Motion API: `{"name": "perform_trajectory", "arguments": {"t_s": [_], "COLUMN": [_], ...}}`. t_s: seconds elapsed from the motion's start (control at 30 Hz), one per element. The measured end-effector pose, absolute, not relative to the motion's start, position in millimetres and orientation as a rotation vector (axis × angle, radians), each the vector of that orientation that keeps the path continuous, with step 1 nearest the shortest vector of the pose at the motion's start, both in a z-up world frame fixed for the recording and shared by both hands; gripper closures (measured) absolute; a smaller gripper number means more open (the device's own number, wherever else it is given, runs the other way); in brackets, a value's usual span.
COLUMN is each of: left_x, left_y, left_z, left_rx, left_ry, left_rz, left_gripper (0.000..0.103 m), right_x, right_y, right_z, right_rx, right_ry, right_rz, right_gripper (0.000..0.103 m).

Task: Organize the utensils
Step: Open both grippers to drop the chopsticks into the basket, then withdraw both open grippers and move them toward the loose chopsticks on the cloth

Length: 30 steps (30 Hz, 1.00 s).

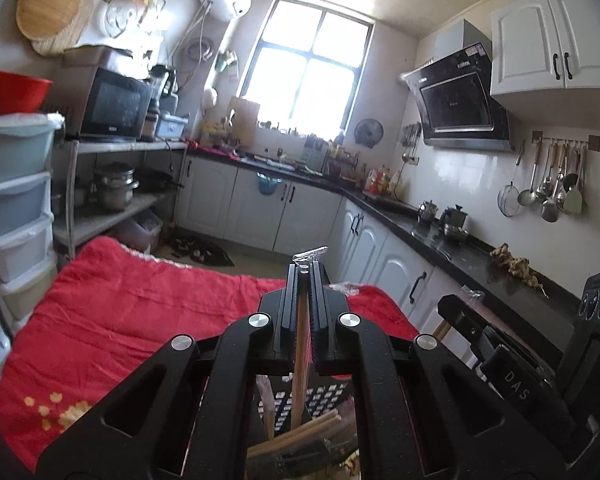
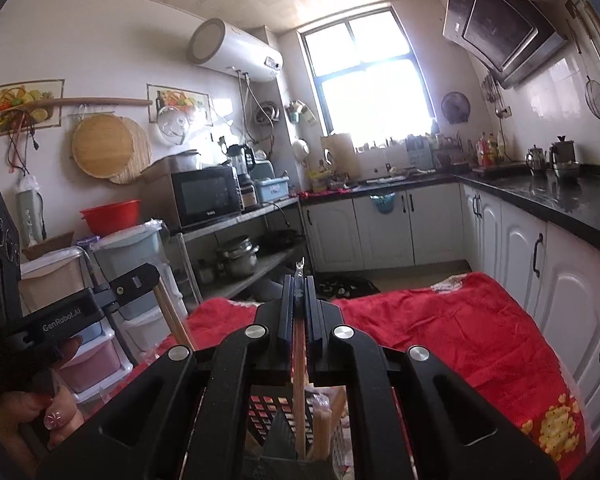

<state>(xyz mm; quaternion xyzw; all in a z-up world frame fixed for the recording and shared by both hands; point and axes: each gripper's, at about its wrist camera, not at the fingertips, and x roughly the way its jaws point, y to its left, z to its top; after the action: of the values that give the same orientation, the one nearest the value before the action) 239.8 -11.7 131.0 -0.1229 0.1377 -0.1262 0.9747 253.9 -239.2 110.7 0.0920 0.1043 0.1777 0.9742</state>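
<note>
A: Where do the chopsticks sit relative to the black perforated holder (image 1: 300, 404)?

B: Directly above it, long axis pointing down into it. The left hand-held gripper (image 1: 305, 266) is clamped on a wrapped pair of chopsticks (image 1: 300, 344); the right hand-held gripper (image 2: 298, 280) is pinched on another pair (image 2: 299, 360). Both look equally near.

Sunlit kitchen window (image 1: 306, 66), white cabinets (image 1: 556, 36), black countertop (image 1: 452, 240), red cloth (image 1: 140, 312).

A perforated holder (image 1: 320, 400) stands on the cloth (image 1: 120, 320), below both grippers. Chopsticks (image 1: 300, 344) stand in it. Cabinets (image 1: 292, 208) lie behind.
</note>
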Motion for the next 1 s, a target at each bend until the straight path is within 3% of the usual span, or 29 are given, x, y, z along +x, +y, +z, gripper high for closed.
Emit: {"name": "perform_trajectory", "arguments": {"t_s": [0.1, 0.13, 0.17, 0.27, 0.53, 0.6, 0.9, 1.0], "left_x": [241, 241, 241, 240, 235, 231, 207, 198], "left_y": [-10, -11, -11, -11, -7, -7, 0, 2], "left_z": [127, 126, 126, 124, 123, 124, 130, 131], "left_rx": [-0.250, -0.247, -0.245, -0.241, -0.252, -0.254, -0.264, -0.269], "left_ry": [0.299, 0.306, 0.313, 0.333, 0.372, 0.374, 0.355, 0.347], "left_rz": [-0.260, -0.262, -0.264, -0.263, -0.254, -0.251, -0.243, -0.249], "left_gripper": [0.101, 0.101, 0.101, 0.099, 0.067, 0.054, 0.014, 0.011], "right_x": [254, 254, 254, 252, 243, 240, 224, 218], "right_y": [-242, -242, -242, -243, -250, -253, -267, -270], "right_z": [108, 109, 109, 109, 110, 109, 107, 106], "right_rx": [0.201, 0.205, 0.208, 0.207, 0.221, 0.223, 0.244, 0.246], "right_ry": [0.236, 0.244, 0.252, 0.269, 0.331, 0.346, 0.386, 0.391], "right_rz": [0.360, 0.360, 0.363, 0.363, 0.354, 0.350, 0.338, 0.342], "right_gripper": [0.089, 0.078, 0.074, 0.073, 0.057, 0.055, 0.042, 0.040]}}
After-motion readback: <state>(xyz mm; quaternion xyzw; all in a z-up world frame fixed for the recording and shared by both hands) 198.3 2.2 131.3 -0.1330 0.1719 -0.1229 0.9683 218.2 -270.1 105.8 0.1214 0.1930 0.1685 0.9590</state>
